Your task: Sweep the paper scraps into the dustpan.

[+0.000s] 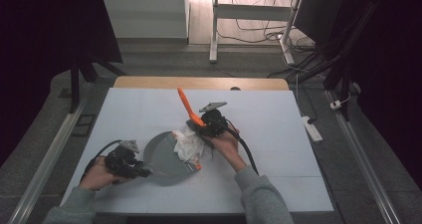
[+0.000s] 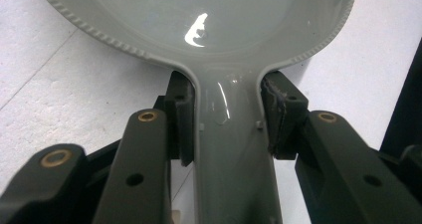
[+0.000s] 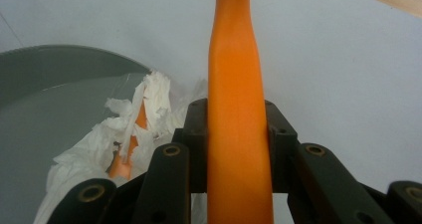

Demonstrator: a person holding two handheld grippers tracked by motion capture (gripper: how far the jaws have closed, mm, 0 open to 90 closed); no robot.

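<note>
A grey dustpan (image 1: 160, 157) lies on the white table, front left of centre. My left gripper (image 1: 141, 172) is shut on its handle; in the left gripper view the pads (image 2: 183, 119) press both sides of the grey handle (image 2: 231, 154). My right gripper (image 1: 204, 126) is shut on an orange-handled tool (image 1: 185, 102), whose handle (image 3: 236, 109) rises up and away between the jaws. The tool's lower end sits in crumpled white tissue (image 1: 188, 145) at the dustpan's right rim. In the right gripper view the tissue (image 3: 99, 139) lies partly on the pan (image 3: 45, 89).
The white table cover (image 1: 278, 134) stretches bare to the right and back, with a wooden edge (image 1: 199, 82) at the far side. A power strip (image 1: 312, 128) lies on the floor to the right. Desk legs and cables stand beyond the table.
</note>
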